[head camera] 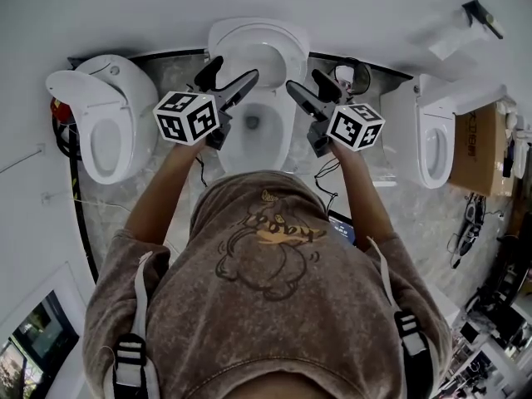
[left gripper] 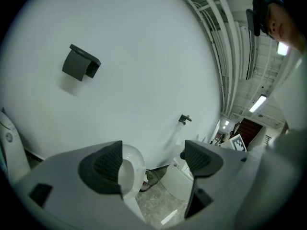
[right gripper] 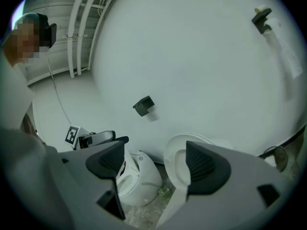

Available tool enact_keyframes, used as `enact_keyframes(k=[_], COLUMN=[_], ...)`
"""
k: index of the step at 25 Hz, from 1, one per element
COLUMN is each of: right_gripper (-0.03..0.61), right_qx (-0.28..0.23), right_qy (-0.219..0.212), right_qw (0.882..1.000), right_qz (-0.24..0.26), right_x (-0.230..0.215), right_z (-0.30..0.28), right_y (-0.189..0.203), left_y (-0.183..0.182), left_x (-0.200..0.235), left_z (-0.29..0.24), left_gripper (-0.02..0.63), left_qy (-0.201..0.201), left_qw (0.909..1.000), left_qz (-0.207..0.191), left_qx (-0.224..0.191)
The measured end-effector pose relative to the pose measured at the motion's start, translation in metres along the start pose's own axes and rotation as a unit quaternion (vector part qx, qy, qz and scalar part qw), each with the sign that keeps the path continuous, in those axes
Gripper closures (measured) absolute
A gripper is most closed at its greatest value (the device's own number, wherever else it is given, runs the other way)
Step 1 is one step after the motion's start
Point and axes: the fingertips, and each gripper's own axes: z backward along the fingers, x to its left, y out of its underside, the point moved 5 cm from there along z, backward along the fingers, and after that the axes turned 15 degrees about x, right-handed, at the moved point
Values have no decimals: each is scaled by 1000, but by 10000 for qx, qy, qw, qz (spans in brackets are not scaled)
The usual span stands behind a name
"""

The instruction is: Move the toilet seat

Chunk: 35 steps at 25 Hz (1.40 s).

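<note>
The toilet seat (head camera: 253, 33) stands raised against the white wall (head camera: 125, 7), just ahead of and a little above both gripper tips, over the open bowl (head camera: 253, 131) of the middle toilet. Neither tool touches it. The left gripper (head camera: 235, 68) and the right gripper (head camera: 304, 80) hover side by side above the bowl, each with its jaws spread wide and nothing between the pads; in the gripper views the upright seat shows in the gap, beyond reach.

The matched, angled-in stance appears to be a lining-up for a two-sided hold on the seat's rim, a judgement only. Both forearms reach straight forward from the person's grey sweatshirt (head camera: 266, 289), elbows low, tools tilted inward and slightly up toward the wall.

To the left gripper's outer side sits a second toilet (head camera: 104, 131); to the right gripper's outer side, a third (head camera: 428, 140), with cardboard boxes (head camera: 482, 152) past it.
</note>
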Motion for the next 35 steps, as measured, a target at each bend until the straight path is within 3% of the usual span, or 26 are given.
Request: enact_keyframes(k=[10, 15, 16, 18, 27, 35], right_gripper=[183, 272, 307, 360, 553, 578], right_qx=[-376, -449, -480, -561, -791, -832], right_qy=[357, 541, 568, 627, 820, 961], right_qw=[9953, 9908, 9902, 9893, 9836, 9851], right_qz=[820, 1158, 1179, 1189, 1400, 1155], right_x=[40, 53, 54, 54, 59, 52], right_z=[34, 40, 41, 44, 48, 47], right_y=[-9, -5, -4, -2, 5, 20], left_y=[-8, -8, -7, -5, 8, 19], left_x=[-27, -37, -38, -38, -37, -36], left_z=[37, 46, 47, 51, 60, 57], left_gripper=[201, 201, 215, 304, 577, 604], left_qy=[-13, -23, -62, -131, -74, -129], left_qw=[9989, 9964, 9957, 9948, 9942, 9924], left_qz=[-424, -704, -795, -883, -902, -1061], left_qx=[-203, -475, -477, -492, -588, -610])
